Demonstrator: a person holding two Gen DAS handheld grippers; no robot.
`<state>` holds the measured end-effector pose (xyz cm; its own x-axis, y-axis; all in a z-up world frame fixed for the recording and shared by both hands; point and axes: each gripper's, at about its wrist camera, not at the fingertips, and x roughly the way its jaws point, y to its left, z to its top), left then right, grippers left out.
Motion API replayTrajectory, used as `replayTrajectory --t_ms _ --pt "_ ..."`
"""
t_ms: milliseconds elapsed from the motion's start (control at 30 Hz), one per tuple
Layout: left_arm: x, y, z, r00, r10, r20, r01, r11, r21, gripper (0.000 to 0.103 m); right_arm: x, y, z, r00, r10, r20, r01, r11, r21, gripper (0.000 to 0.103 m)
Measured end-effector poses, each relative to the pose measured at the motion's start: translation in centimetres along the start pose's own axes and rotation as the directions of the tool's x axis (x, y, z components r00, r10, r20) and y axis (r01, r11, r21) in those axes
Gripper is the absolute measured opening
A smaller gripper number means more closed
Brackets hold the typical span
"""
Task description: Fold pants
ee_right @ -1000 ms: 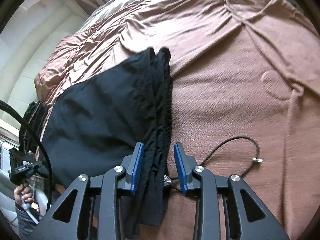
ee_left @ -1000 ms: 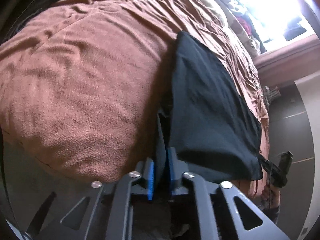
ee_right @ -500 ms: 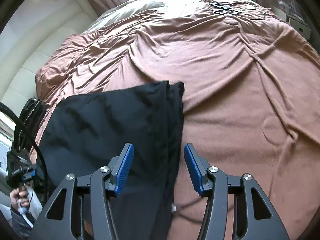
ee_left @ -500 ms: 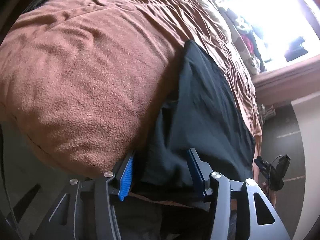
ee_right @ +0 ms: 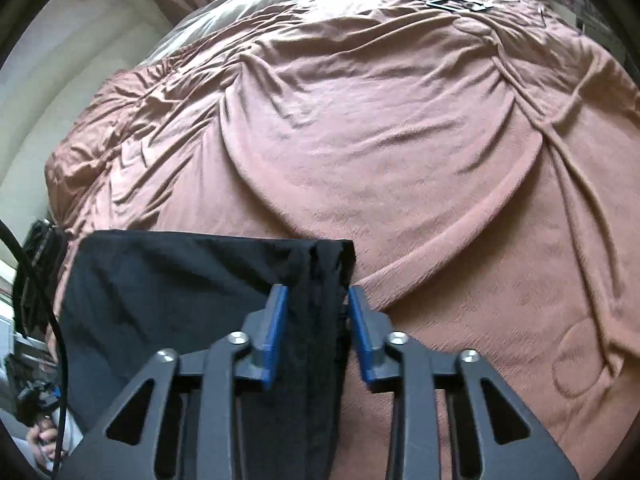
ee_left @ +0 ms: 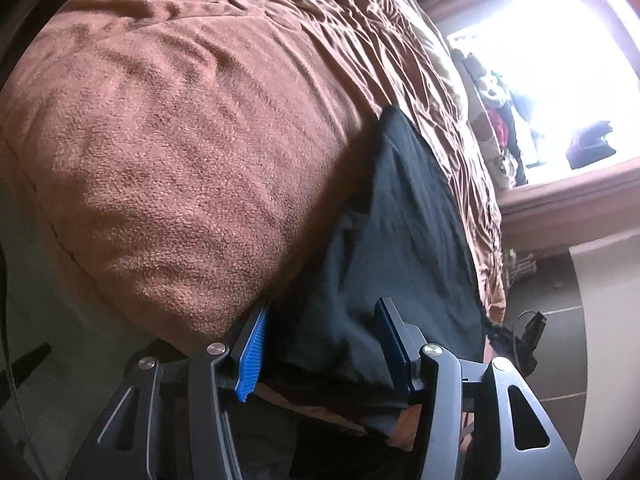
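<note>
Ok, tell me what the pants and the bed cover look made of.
Pants: thin matte black woven cloth, maybe cotton blend; it creases softly and shows no sheen. Bed cover: brown fleece or plush, judging by its fuzzy nap and soft rounded folds.

Bed: brown blanket (ee_right: 400, 160), wrinkled.
Window (ee_left: 560, 60): bright, overexposed.
Floor (ee_left: 556, 296): dark tiles.
Wall (ee_right: 36, 128): pale, padded panels.
</note>
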<state>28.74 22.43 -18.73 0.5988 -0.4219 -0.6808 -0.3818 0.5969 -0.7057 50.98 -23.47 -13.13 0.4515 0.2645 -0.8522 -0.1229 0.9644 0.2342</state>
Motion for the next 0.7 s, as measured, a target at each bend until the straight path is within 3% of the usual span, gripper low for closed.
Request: replayTrajectory --t_ms 200,500,700 --pt "-0.4 0.8 -0.7 0.997 -0.04 0.062 0.042 0.999 -0.031 0.054 0.0 -0.5 -0.4 1.0 0.003 0.023 -0.003 1.0 0.007 0.012" --pt "0.2 0.2 -0.2 0.993 -0.061 0.102 0.056 0.997 0.054 0.054 -0.2 -0.8 -0.7 1.0 -0.003 0.026 0.003 1.0 0.009 0.013" --pt "0.7 0.6 -0.9 0.989 -0.145 0.031 0.144 0.989 0.016 0.054 -0.2 -0.8 -0.7 1.0 -0.008 0.023 0.008 1.0 0.01 0.013"
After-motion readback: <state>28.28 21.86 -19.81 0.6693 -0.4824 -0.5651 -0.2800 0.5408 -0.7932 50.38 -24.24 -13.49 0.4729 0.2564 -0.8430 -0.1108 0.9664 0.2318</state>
